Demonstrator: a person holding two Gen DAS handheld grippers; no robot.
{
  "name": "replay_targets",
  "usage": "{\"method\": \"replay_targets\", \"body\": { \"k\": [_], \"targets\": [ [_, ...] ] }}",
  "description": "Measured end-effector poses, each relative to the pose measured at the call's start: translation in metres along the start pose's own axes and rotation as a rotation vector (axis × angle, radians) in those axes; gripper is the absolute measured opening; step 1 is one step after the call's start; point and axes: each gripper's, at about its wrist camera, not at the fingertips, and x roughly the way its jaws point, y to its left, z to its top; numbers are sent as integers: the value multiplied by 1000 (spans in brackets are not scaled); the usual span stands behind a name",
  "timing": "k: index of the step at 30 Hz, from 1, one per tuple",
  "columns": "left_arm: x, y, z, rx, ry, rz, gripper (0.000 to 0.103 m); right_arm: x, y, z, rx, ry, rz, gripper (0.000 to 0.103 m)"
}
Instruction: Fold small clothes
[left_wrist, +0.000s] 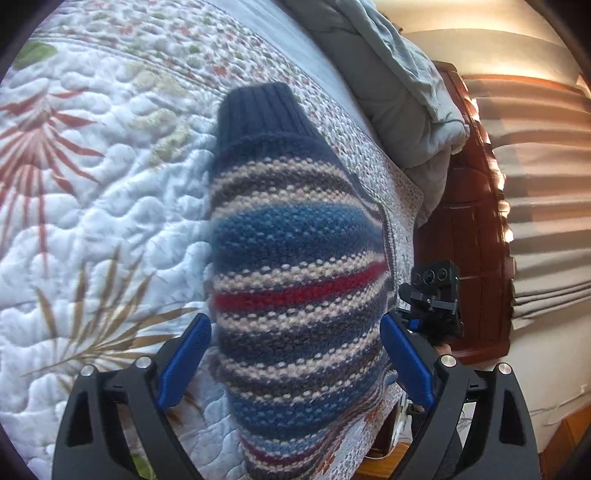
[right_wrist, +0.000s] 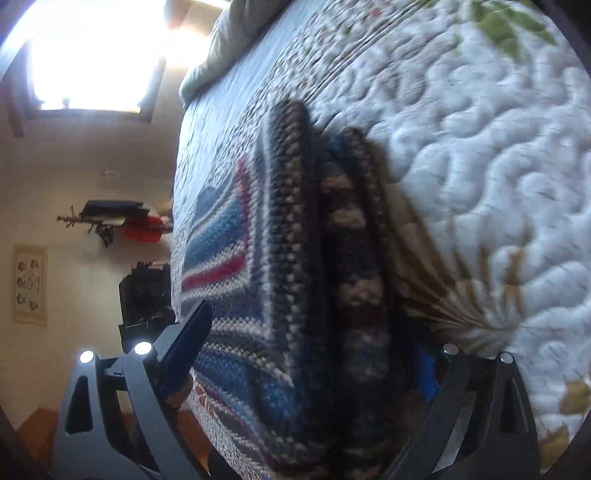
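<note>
A small striped knit sweater (left_wrist: 295, 266) with a navy ribbed cuff lies on a quilted floral bedspread (left_wrist: 92, 166) near the bed's edge. My left gripper (left_wrist: 295, 354) is open, its blue pads either side of the sweater's near end, not closed on it. In the right wrist view the sweater (right_wrist: 258, 258) lies folded with thick layered edges running between the fingers. My right gripper (right_wrist: 306, 354) is wide open around that folded edge; its right pad (right_wrist: 428, 380) is mostly hidden behind the knit. The right gripper's body (left_wrist: 432, 295) shows beside the sweater in the left view.
A grey duvet (left_wrist: 399, 92) is bunched at the far end of the bed. A dark wood bed frame (left_wrist: 465, 240) runs along the bed's edge. A bright window (right_wrist: 96, 55), a wall coat rack (right_wrist: 110, 221) and a poster (right_wrist: 29, 284) are beyond the bed.
</note>
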Motion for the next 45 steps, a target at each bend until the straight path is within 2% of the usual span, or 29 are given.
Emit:
{"method": "replay_targets", "body": {
  "k": [5,6,7,8,9,10,16,19,23,28,33,36,42,45],
  "targets": [
    [13,2,1,6,18,-9,93,8,7,0,-29,13,5,93],
    [14,2,2,8,16,-11,93,8,8,-1,-34,11,-1,90],
    [15,1,1,13,9,-10,91,9,8,0,-42,12,-21,77],
    [14,1,1,16,2,0,83,10,8,0,-48,14,-41,71],
    [16,1,1,16,4,21,80,6,10,-5,-51,15,-44,60],
    [16,-1,0,18,3,35,76,6,9,-6,-50,17,-38,52],
    [9,-26,-3,76,-16,126,59,0,23,-21,-69,-50,-72,42],
    [0,-42,-8,120,-22,169,56,-6,41,-32,-86,-84,-75,40],
    [-26,-56,-21,152,-20,210,56,-4,69,-54,-122,-82,-84,40],
    [-92,-55,-57,164,-37,224,56,14,118,-101,-161,-73,-38,39],
    [-162,-36,-105,157,-62,233,56,49,167,-166,-201,-52,3,39],
    [-205,-11,-143,130,-98,234,56,75,192,-202,-223,-35,9,39],
    [-254,42,-205,77,-129,232,56,119,219,-260,-240,12,9,39],
    [-269,62,-225,68,-134,229,56,141,224,-288,-237,40,12,39]
  ]
}}
